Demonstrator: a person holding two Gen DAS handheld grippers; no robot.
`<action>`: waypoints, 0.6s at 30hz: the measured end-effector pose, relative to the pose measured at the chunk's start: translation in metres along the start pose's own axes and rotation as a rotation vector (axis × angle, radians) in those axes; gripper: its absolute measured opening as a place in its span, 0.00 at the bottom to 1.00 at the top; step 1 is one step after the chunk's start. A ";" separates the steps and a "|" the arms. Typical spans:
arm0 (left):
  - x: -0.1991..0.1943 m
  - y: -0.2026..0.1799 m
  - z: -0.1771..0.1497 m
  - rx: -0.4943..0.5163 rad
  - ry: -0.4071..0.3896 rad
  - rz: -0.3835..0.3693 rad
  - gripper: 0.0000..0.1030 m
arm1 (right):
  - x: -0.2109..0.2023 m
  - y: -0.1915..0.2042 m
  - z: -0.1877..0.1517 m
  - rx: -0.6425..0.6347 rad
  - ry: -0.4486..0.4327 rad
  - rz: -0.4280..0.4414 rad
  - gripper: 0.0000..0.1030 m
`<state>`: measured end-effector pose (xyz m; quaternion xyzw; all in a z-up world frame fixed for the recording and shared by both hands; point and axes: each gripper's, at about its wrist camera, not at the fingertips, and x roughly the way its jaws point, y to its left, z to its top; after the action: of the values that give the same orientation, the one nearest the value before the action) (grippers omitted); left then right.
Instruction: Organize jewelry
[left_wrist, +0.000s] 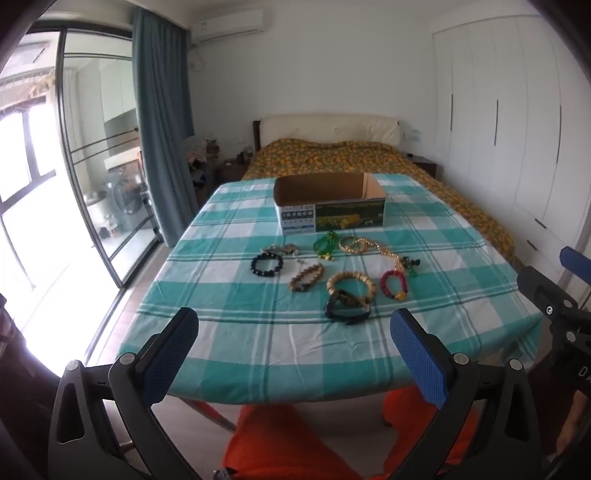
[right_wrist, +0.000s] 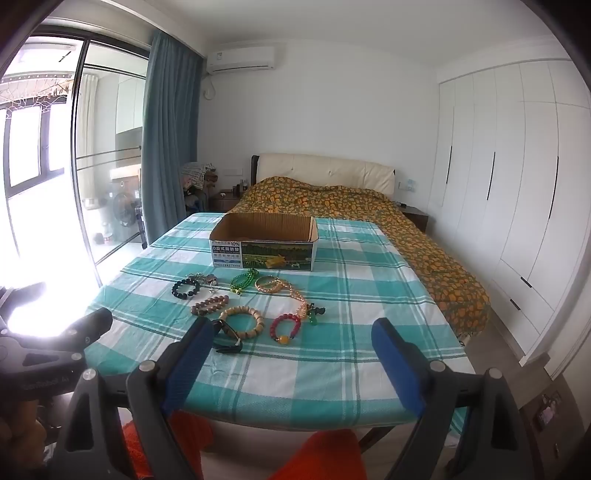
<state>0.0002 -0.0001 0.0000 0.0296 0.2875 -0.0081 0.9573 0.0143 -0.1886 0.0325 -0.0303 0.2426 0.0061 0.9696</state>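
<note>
A: Grippers first. The left gripper is hovering with its jaws spread wide, nothing between the pads, nothing held. The right gripper is doing the same: jaws standing wide apart, empty.

B: Jewelry?

A: It is all lying ahead of both jaws on the checked tablecloth, none of it touching a pad. In the left view the dark watch is sitting nearest, just beyond the gap between the jaws, overlapping the tan bead bracelet. The red bead bracelet is lying farther toward the right jaw, the black bead bracelet farther toward the left jaw.

B: And from the right wrist?

A: The watch is lying just behind the left jaw's tip (partly hidden by it). The green beads and the pearl strand are sitting farther out, well beyond the jaws.

B: Box?

A: The open cardboard box is standing past all the jewelry, farthest from both jaws; nothing is showing inside it.
</note>
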 end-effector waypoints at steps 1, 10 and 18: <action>0.000 0.000 0.000 0.001 -0.002 0.001 1.00 | 0.000 0.000 0.000 0.000 0.000 0.000 0.87; 0.000 0.000 0.000 0.000 0.000 0.003 1.00 | 0.000 0.000 -0.001 0.000 0.002 0.000 0.87; -0.001 0.000 0.000 -0.002 0.003 0.001 1.00 | 0.000 0.002 -0.004 0.000 0.004 0.000 0.87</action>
<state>-0.0004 0.0003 0.0004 0.0290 0.2887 -0.0073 0.9570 0.0122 -0.1870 0.0291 -0.0302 0.2444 0.0061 0.9692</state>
